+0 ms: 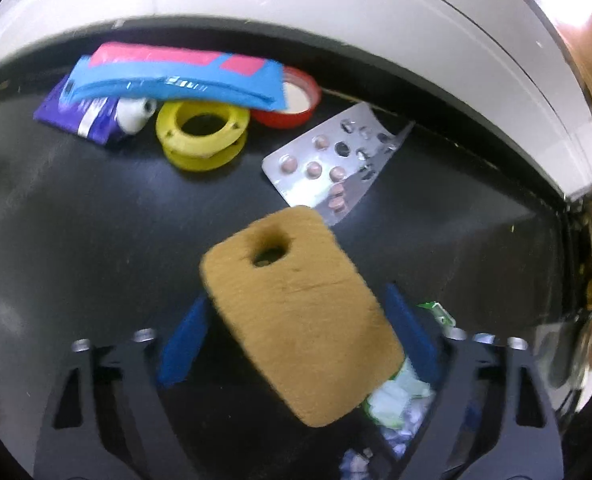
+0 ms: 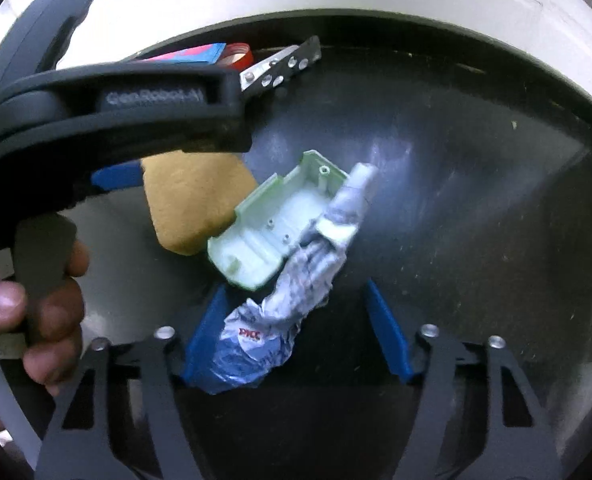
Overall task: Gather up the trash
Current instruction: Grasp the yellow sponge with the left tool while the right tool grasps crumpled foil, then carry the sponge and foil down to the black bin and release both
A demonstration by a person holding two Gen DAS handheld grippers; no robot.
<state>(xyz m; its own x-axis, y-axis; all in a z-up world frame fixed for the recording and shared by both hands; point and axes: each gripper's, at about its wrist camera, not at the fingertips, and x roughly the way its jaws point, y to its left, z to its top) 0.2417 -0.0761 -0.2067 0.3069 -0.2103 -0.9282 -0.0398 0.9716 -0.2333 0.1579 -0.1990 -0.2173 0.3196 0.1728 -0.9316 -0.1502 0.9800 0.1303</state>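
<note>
Because both hands point steeply down into the black bin point(image 1: 96, 240), where a pill sheet point(image 1: 328, 160) and a yellow spool point(image 1: 202, 136) already lie, this looks like the drop-off. A tan sponge point(image 1: 300, 316) hangs tilted between the left fingers point(image 1: 184, 344); whether they pinch it, I cannot tell. The right fingers point(image 2: 388, 336) stand apart around a crumpled wrapper point(image 2: 264, 340), which brushes only one of them.

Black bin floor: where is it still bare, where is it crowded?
Bare: the black bin floor left of the tan sponge, below the yellow spool; also right of the crumpled wrapper. Crowded: the far wall, with the blue-pink packet, the red lid and the blister pack.
</note>
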